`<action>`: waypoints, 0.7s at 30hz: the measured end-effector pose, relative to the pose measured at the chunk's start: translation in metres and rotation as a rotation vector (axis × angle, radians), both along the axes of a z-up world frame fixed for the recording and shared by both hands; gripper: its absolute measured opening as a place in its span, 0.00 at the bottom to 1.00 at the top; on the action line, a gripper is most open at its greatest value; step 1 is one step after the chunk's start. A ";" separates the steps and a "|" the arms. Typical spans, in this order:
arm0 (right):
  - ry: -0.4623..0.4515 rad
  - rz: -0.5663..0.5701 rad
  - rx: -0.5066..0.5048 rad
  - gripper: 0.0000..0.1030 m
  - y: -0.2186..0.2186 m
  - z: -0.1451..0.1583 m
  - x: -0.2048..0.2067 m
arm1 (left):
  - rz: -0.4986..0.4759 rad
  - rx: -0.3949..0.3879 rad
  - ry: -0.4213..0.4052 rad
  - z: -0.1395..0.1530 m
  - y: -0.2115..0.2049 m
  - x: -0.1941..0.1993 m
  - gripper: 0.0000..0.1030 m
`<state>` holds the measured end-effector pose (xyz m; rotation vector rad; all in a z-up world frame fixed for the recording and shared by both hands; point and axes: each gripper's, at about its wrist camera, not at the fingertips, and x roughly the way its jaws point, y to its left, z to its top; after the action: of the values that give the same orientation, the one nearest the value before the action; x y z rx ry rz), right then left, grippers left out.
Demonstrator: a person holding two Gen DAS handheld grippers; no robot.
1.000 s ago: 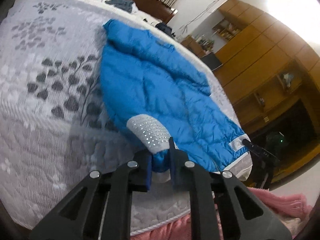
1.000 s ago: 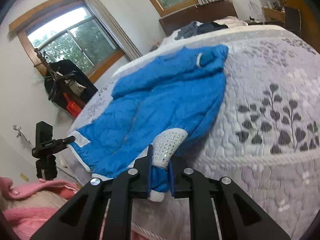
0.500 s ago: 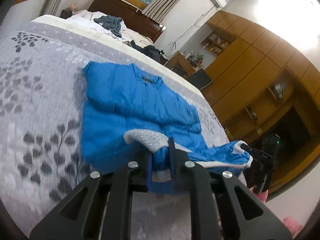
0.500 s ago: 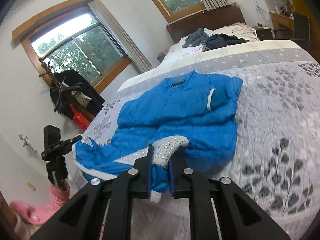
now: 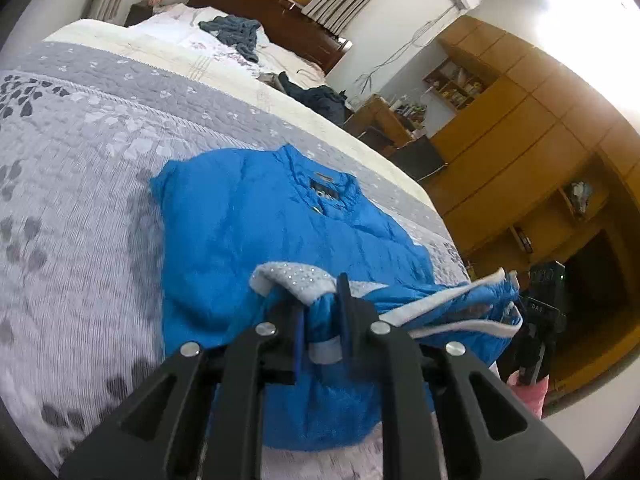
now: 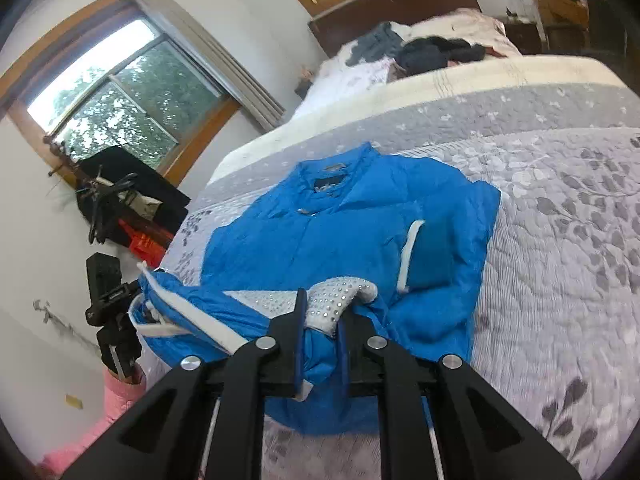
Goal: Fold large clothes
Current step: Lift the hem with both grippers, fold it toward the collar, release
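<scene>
Pinching blue jacket (image 5: pixel 248 216) hem: left claw (image 5: pixel 320 316) & right claw (image 6: pixel 322 314), seemingly raised off bed (image 6: pixel 560 184).

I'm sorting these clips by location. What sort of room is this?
Most likely a home bedroom: the blue jacket lies on a bed with a grey quilted bedspread, a dark wooden headboard stands behind, and wooden wardrobes line one wall.
</scene>
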<state>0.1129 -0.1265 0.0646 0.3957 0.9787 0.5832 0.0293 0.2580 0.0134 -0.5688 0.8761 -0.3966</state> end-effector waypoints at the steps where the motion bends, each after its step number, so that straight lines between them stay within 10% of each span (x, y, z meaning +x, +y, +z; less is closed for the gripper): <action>1: 0.018 -0.003 0.001 0.12 0.000 -0.005 0.010 | 0.003 0.000 0.009 -0.003 0.001 0.007 0.12; 21: 0.169 -0.027 0.061 0.23 -0.008 -0.072 0.084 | 0.020 -0.065 0.179 -0.065 0.019 0.080 0.19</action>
<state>0.1966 -0.1342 -0.0075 0.5185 1.1171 0.5631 0.1091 0.2772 -0.0517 -0.6798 1.0311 -0.3609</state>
